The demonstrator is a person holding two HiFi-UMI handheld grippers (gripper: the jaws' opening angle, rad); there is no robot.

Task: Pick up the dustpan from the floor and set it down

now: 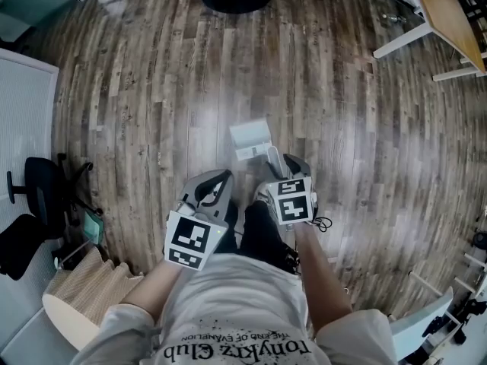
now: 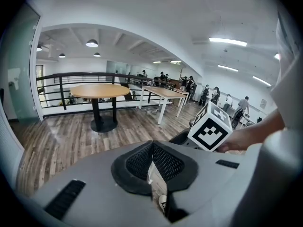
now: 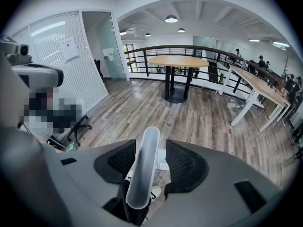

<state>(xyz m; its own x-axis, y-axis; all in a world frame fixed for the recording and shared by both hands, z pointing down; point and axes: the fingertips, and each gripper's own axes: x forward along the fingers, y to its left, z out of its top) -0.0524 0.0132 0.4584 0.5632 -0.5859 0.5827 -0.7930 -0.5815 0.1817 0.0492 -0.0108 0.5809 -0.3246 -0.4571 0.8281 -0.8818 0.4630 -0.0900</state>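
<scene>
At the far left we see a black office chair (image 1: pixel 34 196), well apart from us on the wooden floor (image 1: pixel 152 90). Next comes our left gripper (image 1: pixel 215 179), held low in front of our body. In the left gripper view its black pads (image 2: pixel 137 162) are clenched together at the tips with nothing between them, and only floor shows in the slit beneath. Just right of it, the white dustpan (image 1: pixel 251 138) stands ahead of our feet, pan end farthest from us. Its handle (image 1: pixel 273 158) runs back into our right gripper (image 1: pixel 293 164). In the right gripper view that pale, rounded handle rises between the jaws, which are released: one pad lies close against it, while a gap shows at the other, so we see no squeeze on it. Whether the pan touches the boards we cannot tell. At the upper right stands a wooden-topped table (image 1: pixel 449 14) on white legs.
</scene>
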